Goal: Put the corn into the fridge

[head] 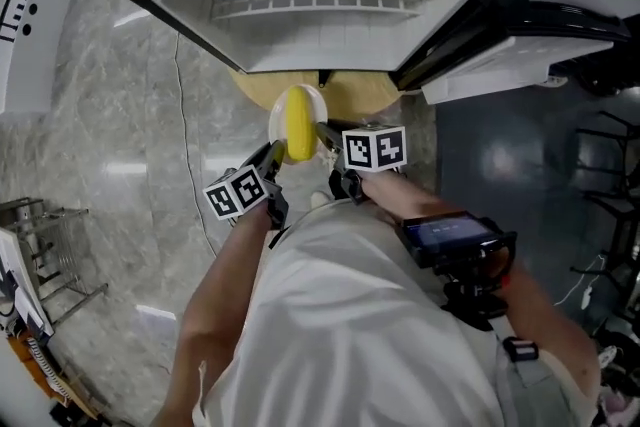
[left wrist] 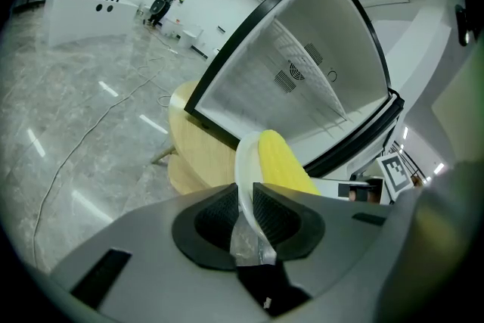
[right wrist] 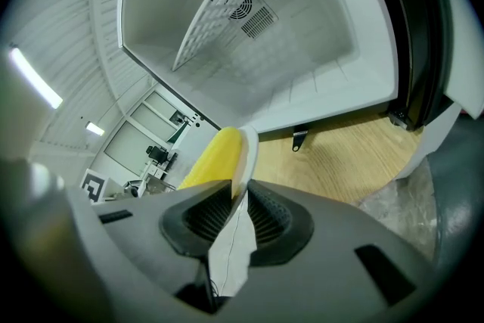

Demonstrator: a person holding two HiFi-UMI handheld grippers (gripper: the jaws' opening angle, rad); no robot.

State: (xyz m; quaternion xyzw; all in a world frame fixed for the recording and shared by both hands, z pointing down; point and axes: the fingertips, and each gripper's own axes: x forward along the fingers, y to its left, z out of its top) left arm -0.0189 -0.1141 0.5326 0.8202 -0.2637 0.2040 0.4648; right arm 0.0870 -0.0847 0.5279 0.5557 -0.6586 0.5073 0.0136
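A yellow corn cob lies on a small white plate, held up in front of the open fridge. My left gripper is shut on the plate's left rim and my right gripper on its right rim. In the left gripper view the corn sits just right of the pinched plate rim above the gripper. In the right gripper view the corn is left of the plate rim, clamped by the gripper. The white fridge interior with its wire shelf shows beyond.
The fridge stands on a round wooden table, also seen as the wooden table below the fridge. Its door swings open to the right. A cable runs over the marble floor at left, and a metal rack stands at far left.
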